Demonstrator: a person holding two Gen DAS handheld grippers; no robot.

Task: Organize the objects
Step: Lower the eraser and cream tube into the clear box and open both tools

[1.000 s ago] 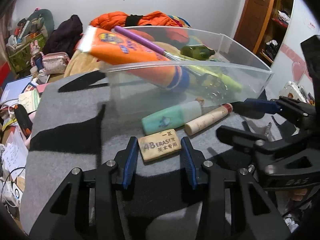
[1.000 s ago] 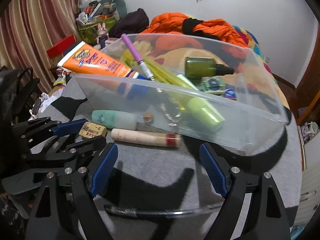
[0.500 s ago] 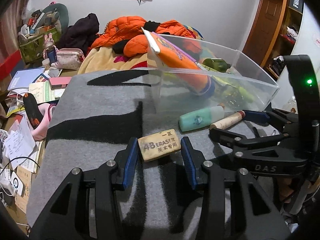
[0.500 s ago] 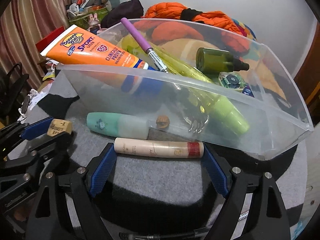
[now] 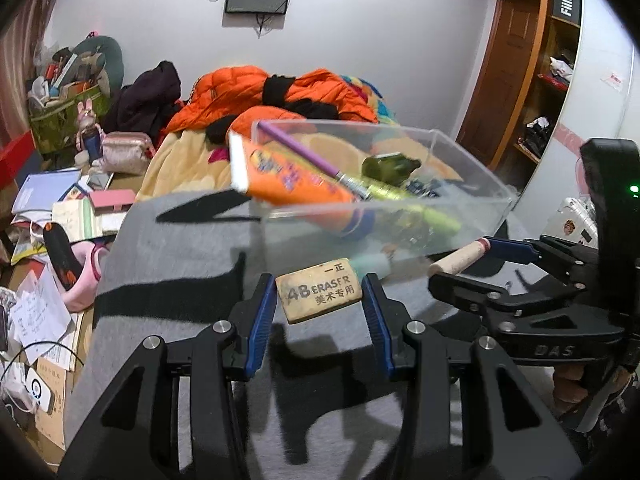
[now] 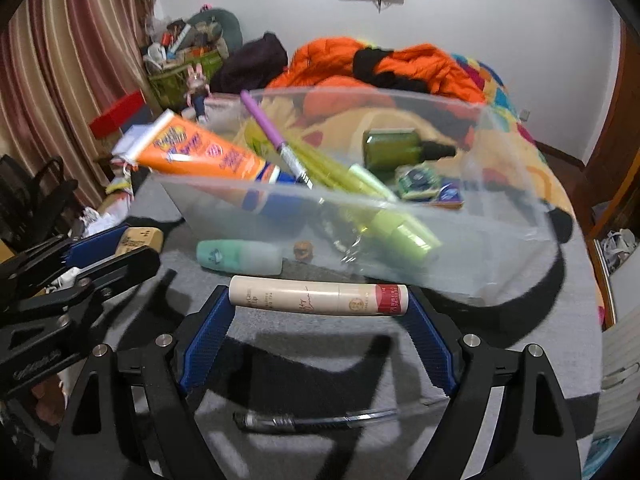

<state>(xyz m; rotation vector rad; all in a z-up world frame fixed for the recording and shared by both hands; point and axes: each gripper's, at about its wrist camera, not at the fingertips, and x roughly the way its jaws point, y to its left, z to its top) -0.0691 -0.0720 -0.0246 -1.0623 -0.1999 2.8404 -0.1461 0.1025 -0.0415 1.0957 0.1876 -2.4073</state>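
Observation:
My left gripper is shut on a tan eraser printed "4B ERASER" and holds it above the grey cloth. In the right wrist view it shows at the left edge with the eraser between its blue pads. My right gripper is shut end to end on a cream tube with a red end, lifted off the cloth. The left wrist view shows that tube too. Behind both stands a clear plastic box holding an orange sunscreen tube, a purple pen, a green bottle and a yellow-green tube.
A mint-green tube and a small brown bit lie on the grey cloth in front of the box. A thin black rod lies near the cloth's front edge. Beyond are a bed with orange clothing and floor clutter on the left.
Both grippers rose and drew back from the box. The cream tube, earlier lying on the cloth ahead of the right gripper, now sits between its pads and moves with it. The eraser stayed gripped.

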